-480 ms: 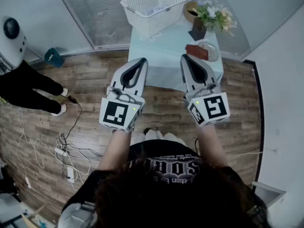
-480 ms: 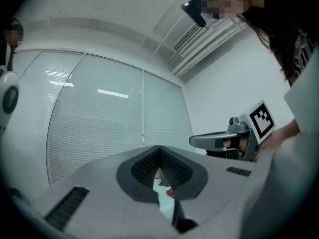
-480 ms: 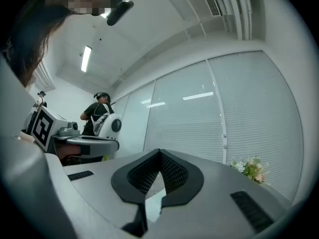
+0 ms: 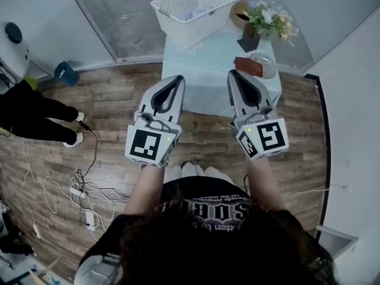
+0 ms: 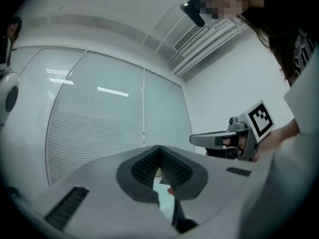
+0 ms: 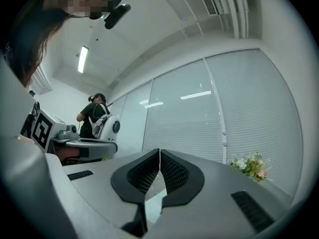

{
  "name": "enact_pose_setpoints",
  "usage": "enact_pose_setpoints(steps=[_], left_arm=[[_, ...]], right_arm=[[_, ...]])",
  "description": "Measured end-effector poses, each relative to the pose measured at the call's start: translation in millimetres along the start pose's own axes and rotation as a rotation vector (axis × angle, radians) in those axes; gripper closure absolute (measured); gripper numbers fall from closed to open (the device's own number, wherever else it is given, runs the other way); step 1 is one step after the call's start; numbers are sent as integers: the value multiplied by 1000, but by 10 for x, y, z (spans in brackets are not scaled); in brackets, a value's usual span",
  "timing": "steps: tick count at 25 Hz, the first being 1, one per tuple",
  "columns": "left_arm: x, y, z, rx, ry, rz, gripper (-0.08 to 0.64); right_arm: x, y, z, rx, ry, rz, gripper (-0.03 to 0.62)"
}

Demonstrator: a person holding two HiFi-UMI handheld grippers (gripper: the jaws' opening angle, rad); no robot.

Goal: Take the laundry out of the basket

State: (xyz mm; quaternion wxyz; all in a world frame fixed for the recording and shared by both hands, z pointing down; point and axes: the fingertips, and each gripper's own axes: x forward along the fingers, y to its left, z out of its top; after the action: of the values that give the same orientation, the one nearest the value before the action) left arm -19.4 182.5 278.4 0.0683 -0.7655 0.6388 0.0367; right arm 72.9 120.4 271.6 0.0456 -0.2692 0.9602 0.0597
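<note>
The laundry [image 4: 191, 13] lies pale and crumpled in the basket [image 4: 178, 33], which sits at the far left of the table [image 4: 205, 85], about twelve o'clock from the person. Flowers [image 4: 268, 18] stand at one o'clock, near the basket's right side. Both tools are well short of it. The left gripper [image 4: 178, 78] and right gripper [image 4: 233, 73] are held up side by side, tips toward the table, each clenched on nothing. I'd open the jaws before reaching, come over the rim from above, and pinch a raised fold, keeping clear of the flowers.
</note>
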Motion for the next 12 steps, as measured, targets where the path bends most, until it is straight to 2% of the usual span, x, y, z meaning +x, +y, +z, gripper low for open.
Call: enact_pose_setpoints(steps=[12], left_arm=[[75,328,-129,-15,13,-39,563]], right_arm=[[266,-85,-124,27,2,-45,563]])
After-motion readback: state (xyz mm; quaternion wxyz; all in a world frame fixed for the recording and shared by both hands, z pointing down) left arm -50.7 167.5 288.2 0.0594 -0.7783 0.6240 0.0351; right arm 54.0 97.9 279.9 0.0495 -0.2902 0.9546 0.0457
